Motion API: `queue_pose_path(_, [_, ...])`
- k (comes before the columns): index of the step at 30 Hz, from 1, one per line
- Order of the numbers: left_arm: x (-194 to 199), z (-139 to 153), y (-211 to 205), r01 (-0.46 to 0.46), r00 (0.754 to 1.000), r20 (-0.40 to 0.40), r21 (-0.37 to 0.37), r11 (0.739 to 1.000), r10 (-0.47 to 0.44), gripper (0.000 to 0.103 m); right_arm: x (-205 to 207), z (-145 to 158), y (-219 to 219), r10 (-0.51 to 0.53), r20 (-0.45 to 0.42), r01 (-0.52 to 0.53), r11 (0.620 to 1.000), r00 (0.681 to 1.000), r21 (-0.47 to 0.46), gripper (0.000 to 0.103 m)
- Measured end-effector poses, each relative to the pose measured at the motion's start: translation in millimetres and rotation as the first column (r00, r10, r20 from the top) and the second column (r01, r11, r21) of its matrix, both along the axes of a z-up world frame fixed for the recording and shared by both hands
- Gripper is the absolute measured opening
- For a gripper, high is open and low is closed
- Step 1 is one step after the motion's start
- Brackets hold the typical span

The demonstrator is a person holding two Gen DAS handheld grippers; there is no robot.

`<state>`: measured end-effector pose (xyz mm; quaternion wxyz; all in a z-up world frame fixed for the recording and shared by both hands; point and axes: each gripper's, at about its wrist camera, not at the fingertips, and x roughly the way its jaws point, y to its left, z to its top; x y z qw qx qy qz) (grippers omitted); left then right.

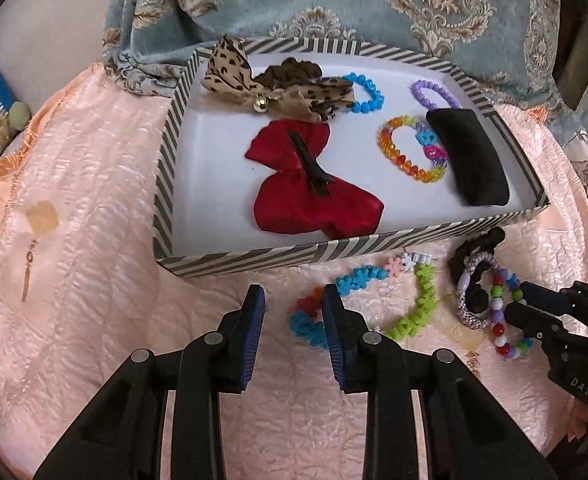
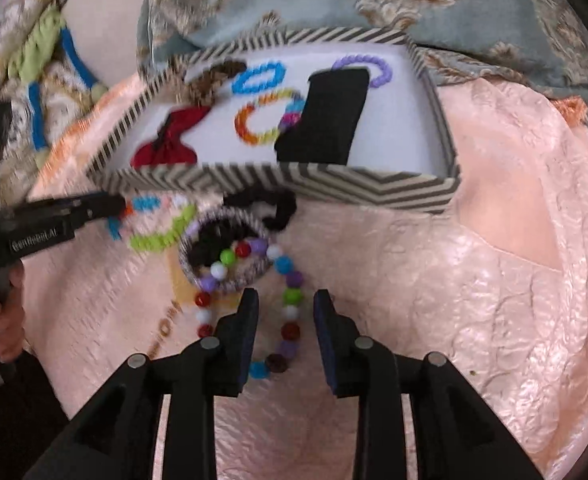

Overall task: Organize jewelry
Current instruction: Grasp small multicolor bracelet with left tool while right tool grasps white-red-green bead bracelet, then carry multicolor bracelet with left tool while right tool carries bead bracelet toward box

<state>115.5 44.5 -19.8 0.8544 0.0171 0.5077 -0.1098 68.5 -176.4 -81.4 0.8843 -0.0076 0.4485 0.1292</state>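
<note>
Right gripper (image 2: 284, 322) stands wide at the lower centre of its view, straddling one side of the multicolour bead bracelet (image 2: 290, 312). That bracelet overlaps the woven ring (image 2: 230, 248) and black scrunchie (image 2: 274, 204); I judge a lift could drag them along. My left gripper (image 1: 294, 320), also wide, hovers by the spiky chain (image 1: 413, 312). Across the upper middle, the striped box (image 1: 254, 258) holds a red bow (image 1: 313, 184), leopard bow (image 1: 254, 76), blue, purple and rainbow bracelets, and a black pad (image 1: 469, 156).
</note>
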Motion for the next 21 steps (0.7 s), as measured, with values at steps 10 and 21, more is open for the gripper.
queue_pose_path(10, [-5, -16, -28, 0.076, 0.997, 0.024, 0.123, 0.99, -0.079, 0.028, 0, -6, 9, 0.015, 0.012, -0.014, 0.997, 1.0, -0.076, 0.03])
queue_pose_path(21, [-19, -11, -41, 0.144, 0.988, 0.023, 0.166, 0.976, -0.15, 0.0, -9, 3, 16, 0.054, 0.059, -0.043, 0.984, 0.997, -0.172, 0.009])
